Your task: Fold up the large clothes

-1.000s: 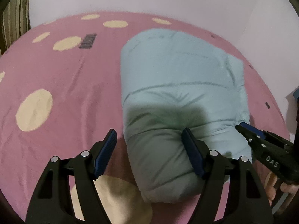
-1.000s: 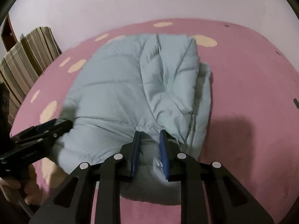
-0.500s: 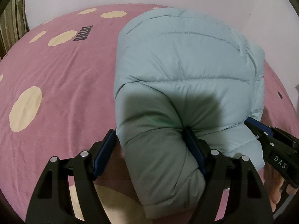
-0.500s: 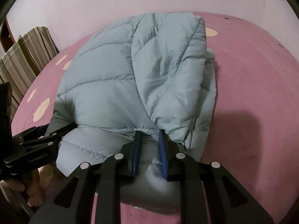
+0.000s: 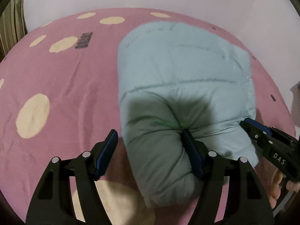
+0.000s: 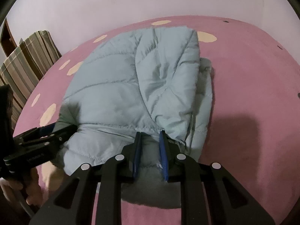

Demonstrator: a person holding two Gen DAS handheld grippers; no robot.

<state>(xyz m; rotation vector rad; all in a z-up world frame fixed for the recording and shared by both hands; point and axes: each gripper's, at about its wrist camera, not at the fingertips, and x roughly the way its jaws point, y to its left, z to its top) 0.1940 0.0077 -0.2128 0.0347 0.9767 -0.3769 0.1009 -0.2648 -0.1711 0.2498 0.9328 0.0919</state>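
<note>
A light blue puffer jacket (image 5: 180, 86) lies folded into a thick bundle on a pink bed cover (image 5: 60, 86); it also shows in the right wrist view (image 6: 131, 86). My left gripper (image 5: 150, 140) is open, its jaws wide apart around the bundle's near left corner. My right gripper (image 6: 150, 140) is shut on the jacket's near edge, with fabric bunched between the jaws. It shows in the left wrist view (image 5: 249, 123) at the bundle's right side. The left gripper shows in the right wrist view (image 6: 56, 129) at the bundle's left.
The pink cover has cream dots (image 5: 32, 115) and a dark printed word (image 5: 83, 40). A striped cushion (image 6: 28, 56) stands at the bed's left edge by a pale wall (image 6: 131, 3). Bare cover lies to the right of the jacket (image 6: 253, 75).
The jacket bundle rose and loomed close half a second ago, then dropped back down flat on the bed. The left jaws stayed wide; the right stayed clamped.
</note>
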